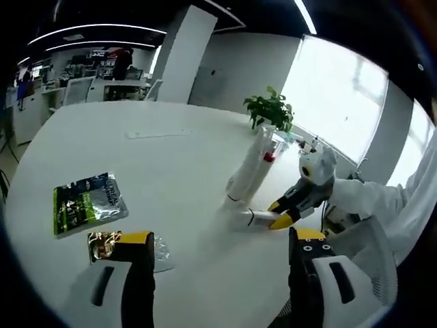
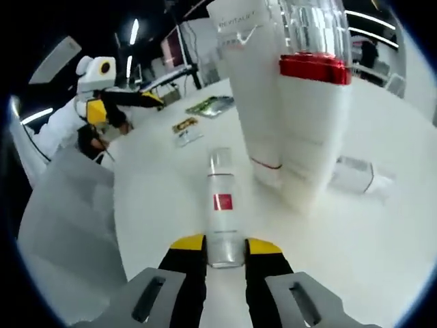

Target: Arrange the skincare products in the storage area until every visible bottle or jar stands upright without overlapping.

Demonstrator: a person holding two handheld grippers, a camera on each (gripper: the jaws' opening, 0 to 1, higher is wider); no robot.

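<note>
Big round white table [image 1: 171, 157], bare over most of its top. Landmark: the pair of tall upright bottles [image 1: 251, 171] near the table's window-side edge, standing touching one another. In the right gripper view they tower close ahead: a white bottle [image 2: 249, 82] and, just beside it, a white bottle with a red band under a clear cap [image 2: 311, 109].

At the foot of that pair lies the small bottle [image 2: 222, 205], clear-capped with a red label, flat on its side. Its long axis runs straight along the right gripper's line of reach: base end between the jaws, cap end pointing away from the gripper. A clear flat piece [image 2: 355, 174] lies just beyond the pair's base.

Right gripper [image 2: 222, 249]: yellow-tipped jaws sit either side of the small bottle's base, apparently touching it — looks closed on it, though how firm the hold is I cannot judge. The left gripper view shows the same: yellow tips at the lying bottle's end.

Left gripper [image 1: 218, 246]: jaws spread wide, nothing between them, well apart from the pair. The right is plainly the nearer hand.

Far from the pair, near the left gripper: a green foil pouch [image 1: 87, 203] and a small gold sachet [image 1: 104, 244], both flat.

Judgement: the lying bottle needs tipping up onto its base, clear of the standing pair, which could topple if nudged.
</note>
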